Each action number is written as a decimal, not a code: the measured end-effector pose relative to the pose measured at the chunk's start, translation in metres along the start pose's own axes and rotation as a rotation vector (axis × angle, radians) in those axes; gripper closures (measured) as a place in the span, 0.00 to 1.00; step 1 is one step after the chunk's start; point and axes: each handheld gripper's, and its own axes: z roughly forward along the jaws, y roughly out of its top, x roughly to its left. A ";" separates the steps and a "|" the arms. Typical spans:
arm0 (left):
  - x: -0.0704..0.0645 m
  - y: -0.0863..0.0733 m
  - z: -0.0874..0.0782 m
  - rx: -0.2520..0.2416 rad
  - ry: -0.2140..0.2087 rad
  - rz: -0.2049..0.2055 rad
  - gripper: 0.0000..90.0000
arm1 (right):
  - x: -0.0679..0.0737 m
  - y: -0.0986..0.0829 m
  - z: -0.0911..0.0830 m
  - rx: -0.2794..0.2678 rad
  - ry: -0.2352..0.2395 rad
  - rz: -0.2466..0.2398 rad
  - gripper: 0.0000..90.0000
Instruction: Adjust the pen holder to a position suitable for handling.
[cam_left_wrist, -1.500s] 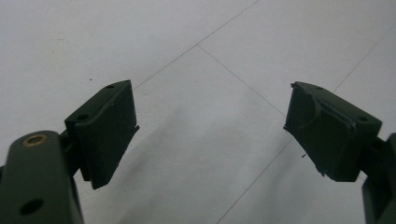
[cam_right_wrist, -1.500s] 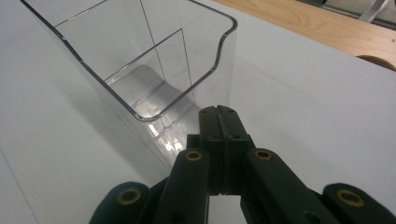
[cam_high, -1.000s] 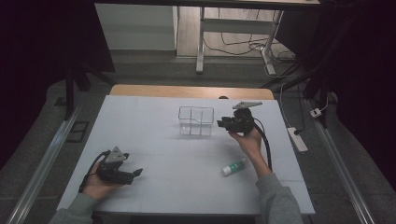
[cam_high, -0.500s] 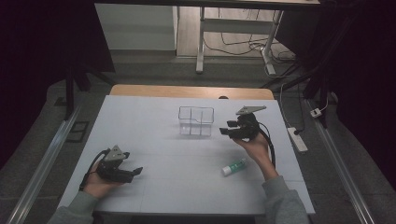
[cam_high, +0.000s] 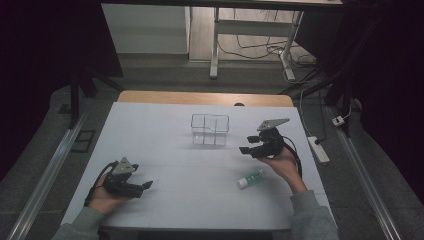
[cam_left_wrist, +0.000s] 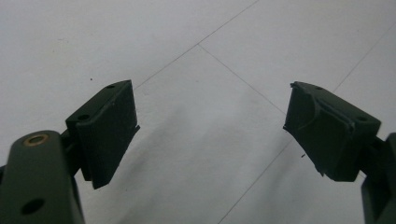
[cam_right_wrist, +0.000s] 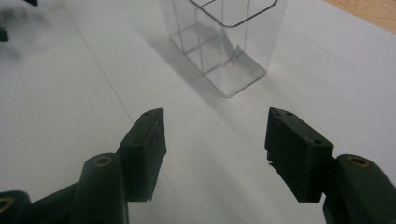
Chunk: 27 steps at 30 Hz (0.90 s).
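Note:
A clear plastic box (cam_high: 210, 129) with inner dividers stands upright on the white table (cam_high: 165, 150), past its middle. The same clear box (cam_right_wrist: 224, 42) rises ahead of my right gripper's jaws. My right gripper (cam_high: 246, 150) is held open to the right of the box, jaws pointing left, nothing between them (cam_right_wrist: 215, 149). A small white tube with a green cap (cam_high: 250, 178) lies flat on the table just below that hand. My left gripper (cam_high: 146, 185) rests open near the front left of the table, over bare white surface (cam_left_wrist: 210, 121).
A wooden strip (cam_high: 205, 98) edges the table's far side. A white power strip (cam_high: 318, 149) lies on the floor at the right. Table legs and cables (cam_high: 250, 45) show beyond the table.
My right gripper has drawn away from the clear box, moving right and toward the person. The left gripper has stayed put.

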 end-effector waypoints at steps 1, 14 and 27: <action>0.000 0.000 0.000 0.001 0.000 0.000 0.19 | 0.001 -0.001 -0.002 0.000 0.006 -0.008 0.42; -0.001 0.000 0.001 0.007 0.006 -0.001 0.19 | 0.011 -0.015 -0.020 0.074 0.096 -0.135 0.40; -0.002 0.000 0.001 0.009 0.005 0.001 0.19 | 0.025 -0.013 -0.016 0.169 0.191 -0.240 0.40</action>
